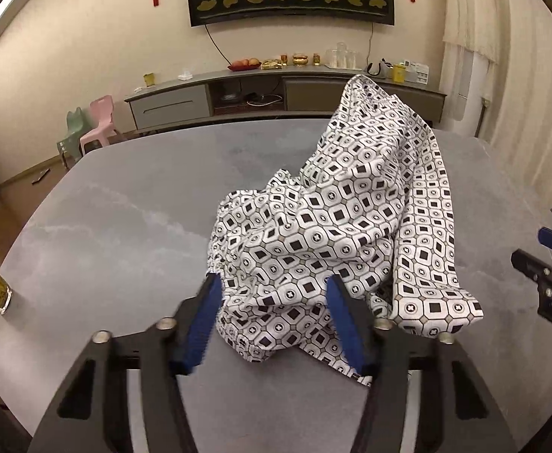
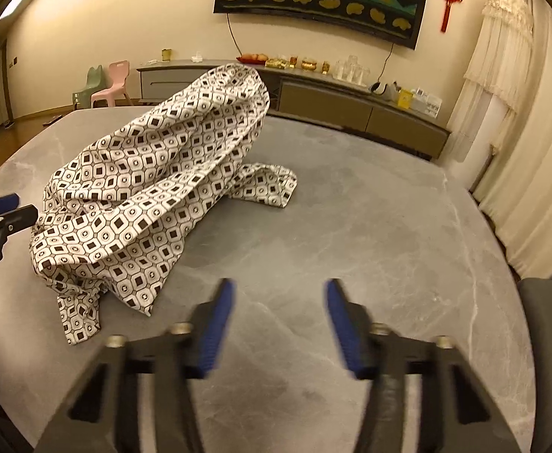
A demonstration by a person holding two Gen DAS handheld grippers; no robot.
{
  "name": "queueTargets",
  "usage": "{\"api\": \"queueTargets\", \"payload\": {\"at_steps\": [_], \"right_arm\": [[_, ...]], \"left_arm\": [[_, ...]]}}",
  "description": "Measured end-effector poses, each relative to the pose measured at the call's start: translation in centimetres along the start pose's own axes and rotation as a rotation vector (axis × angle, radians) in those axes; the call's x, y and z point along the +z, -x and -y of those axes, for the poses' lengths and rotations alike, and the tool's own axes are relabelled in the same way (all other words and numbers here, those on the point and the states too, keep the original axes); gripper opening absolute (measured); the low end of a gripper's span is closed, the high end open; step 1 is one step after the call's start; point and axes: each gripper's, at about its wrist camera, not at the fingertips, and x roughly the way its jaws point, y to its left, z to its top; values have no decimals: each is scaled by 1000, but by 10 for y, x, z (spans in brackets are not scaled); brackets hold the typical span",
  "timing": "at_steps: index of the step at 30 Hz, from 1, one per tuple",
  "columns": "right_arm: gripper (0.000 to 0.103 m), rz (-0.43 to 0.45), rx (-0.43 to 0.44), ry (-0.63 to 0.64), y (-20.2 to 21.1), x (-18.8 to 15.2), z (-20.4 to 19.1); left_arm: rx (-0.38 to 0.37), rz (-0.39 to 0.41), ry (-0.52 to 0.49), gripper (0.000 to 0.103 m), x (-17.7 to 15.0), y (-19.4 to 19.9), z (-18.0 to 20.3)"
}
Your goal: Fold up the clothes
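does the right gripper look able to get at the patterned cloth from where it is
Probably yes. The right gripper is open over bare table, and the patterned garment lies heaped to its left with nothing between them. The left gripper already sits at the heap's near edge.

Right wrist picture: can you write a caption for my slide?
Open right gripper hovers over the grey table, beside a crumpled patterned garment.
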Motion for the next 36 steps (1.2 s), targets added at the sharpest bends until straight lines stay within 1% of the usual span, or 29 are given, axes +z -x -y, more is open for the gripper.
{"api": "queueTargets", "payload": {"at_steps": [1, 2, 3, 4, 5, 7, 12, 14, 16, 17, 18, 19, 20, 21, 22, 24, 27, 36], "right_arm": [[30, -10, 11, -7, -1, -1, 1], [22, -17, 15, -8, -3, -1, 1], [19, -18, 17, -7, -3, -1, 1], [16, -19, 19, -5, -3, -2, 0], [13, -18, 19, -1, -3, -2, 0], [13, -14, 17, 6, -2, -2, -2], [13, -9, 10, 7, -2, -2, -4], [13, -8, 6, -3, -3, -2, -2], [13, -7, -2, -17, -3, -2, 1], [17, -9, -5, -22, -4, -2, 2], [21, -11, -8, -26, -4, -2, 3], [31, -15, -7, -30, -5, -2, 3], [42, -19, -6, -34, -6, -2, 3], [46, -22, -2, -38, -7, -3, 4], [51, -23, -2, -37, -7, -3, 3], [54, -25, -6, -33, -7, -3, 2], [58, -32, -8, -24, -8, -2, -1], [61, -50, 11, -21, -11, 3, -11]], "left_arm": [[-3, -2, 1, 32, 0, 0, 0], [-5, -4, 1, 26, -1, 0, 0], [-8, -5, 2, 15, -1, -1, 1], [-11, -7, 2, 10, -2, -1, 1], [-14, -9, 3, 9, -2, -1, 1], [-19, -12, 4, 7, -3, -2, 1], [-25, -19, 3, 7, -4, -2, 2], [-27, -23, -2, 9, -5, -3, 3], [-36, -24, -8, 17, -7, -4, 4], [-44, -24, -8, 18, -7, -4, 5], [-56, -26, -7, 29, -7, -4, 6], [-62, -27, -4, 44, -8, -5, 6], [-72, -30, 1, 49, -8, -6, 6], [-85, -38, 7, 57, -8, -7, 6], [-97, -45, 13, 60, -9, -8, 6], [-113, -61, 21, 64, -9, -11, 6], [-110, -67, 28, 69, -10, -13, 6], [-124, -90, 76, 73, -10, -17, -3]]}}
